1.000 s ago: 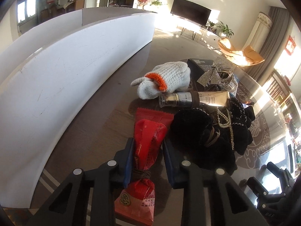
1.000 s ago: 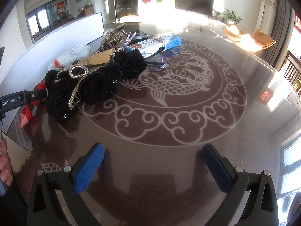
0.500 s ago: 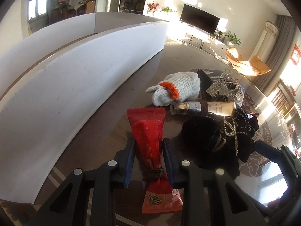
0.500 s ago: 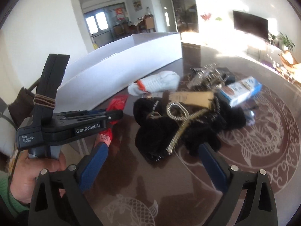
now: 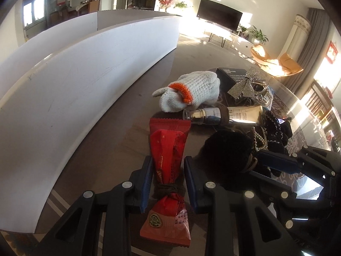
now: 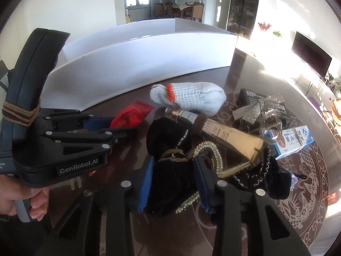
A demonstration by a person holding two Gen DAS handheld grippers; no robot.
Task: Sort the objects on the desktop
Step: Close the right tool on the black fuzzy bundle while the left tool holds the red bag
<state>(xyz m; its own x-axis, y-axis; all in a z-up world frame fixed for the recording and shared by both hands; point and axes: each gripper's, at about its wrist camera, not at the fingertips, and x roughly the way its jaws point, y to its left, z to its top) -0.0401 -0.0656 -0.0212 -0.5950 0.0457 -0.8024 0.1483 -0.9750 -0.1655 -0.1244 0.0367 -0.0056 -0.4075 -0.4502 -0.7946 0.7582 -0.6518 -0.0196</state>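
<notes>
Over the black pouch (image 6: 170,175), the right gripper (image 6: 173,181) has swung in and its jaws have just closed on it; left gripper (image 5: 167,183) still clamps the red packet (image 5: 168,160).

Hard sunlight floods in beside the television (image 5: 219,18), bleaching the wall there. The glossy surface (image 6: 298,183) glares; fisheye edges bend into black.
</notes>
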